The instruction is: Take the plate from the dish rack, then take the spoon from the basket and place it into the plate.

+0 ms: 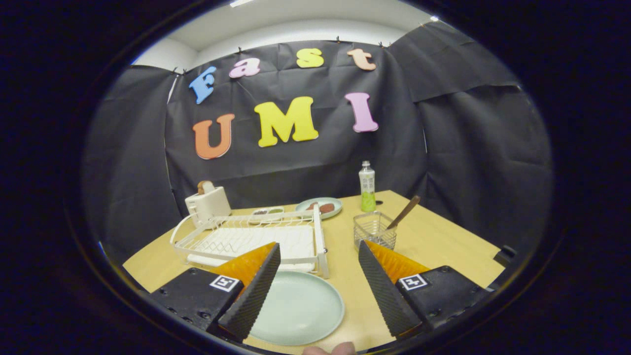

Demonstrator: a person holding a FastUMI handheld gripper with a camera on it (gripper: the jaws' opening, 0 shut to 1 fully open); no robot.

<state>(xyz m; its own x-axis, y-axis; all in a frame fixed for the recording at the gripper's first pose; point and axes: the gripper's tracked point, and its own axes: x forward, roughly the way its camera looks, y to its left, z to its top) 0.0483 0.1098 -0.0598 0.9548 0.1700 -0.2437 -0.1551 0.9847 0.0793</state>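
Gripper (319, 281) w/ fingers wide apart, holding nothing, above the bench (434, 236). Plate (300, 308), pale green, lies flat on the bench between the fingers, partly covered by the left finger, just in front of the rack (251, 239). Rack is white wire, w/ no dishes in it, sits left of centre. Basket (374, 230), clear wire mesh, stands on the bench right of the rack, just beyond the right fingertip. Spoon (404, 212), brown, handle leaning up and right out of the basket. Behind the rack: toaster (207, 203) w/ bread in the slot, a small dish (268, 212), a 2nd plate (320, 207) w/ food on it. Bottle (367, 186) w/ green label stands upright behind the basket, near the booth wall. Fingertips of a hand (330, 349) show at the near bench edge.
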